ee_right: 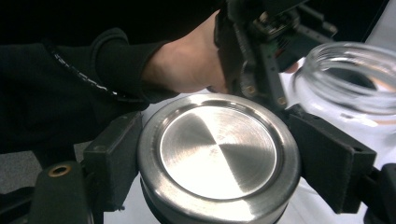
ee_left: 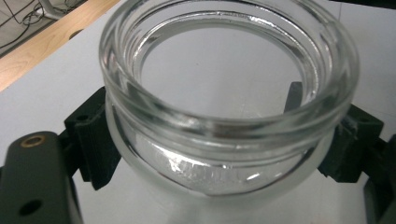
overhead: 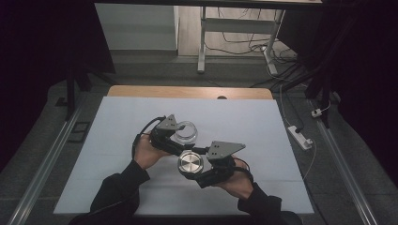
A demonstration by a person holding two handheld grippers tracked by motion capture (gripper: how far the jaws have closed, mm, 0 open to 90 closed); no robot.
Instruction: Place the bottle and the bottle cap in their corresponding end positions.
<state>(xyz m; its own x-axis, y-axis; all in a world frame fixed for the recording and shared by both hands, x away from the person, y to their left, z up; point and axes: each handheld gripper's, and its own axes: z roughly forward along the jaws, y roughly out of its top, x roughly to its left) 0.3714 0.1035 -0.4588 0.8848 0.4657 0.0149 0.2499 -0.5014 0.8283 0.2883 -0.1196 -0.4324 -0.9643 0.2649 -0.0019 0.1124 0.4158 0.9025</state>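
Left gripper clamped on glass jar; right gripper clamped on metal lid.

Dim room, grey floor, possibly cables

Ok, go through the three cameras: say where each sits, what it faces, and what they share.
High view: above the person's side, facing forward and down on the table; forearms, left tongs, right tongs.
Left gripper view: rides the left tongs, looking along black jaws clamping the open glass jar.
Right gripper view: rides the right tongs, jaws clamping the metal lid; a hand behind.
Shared: the jar.
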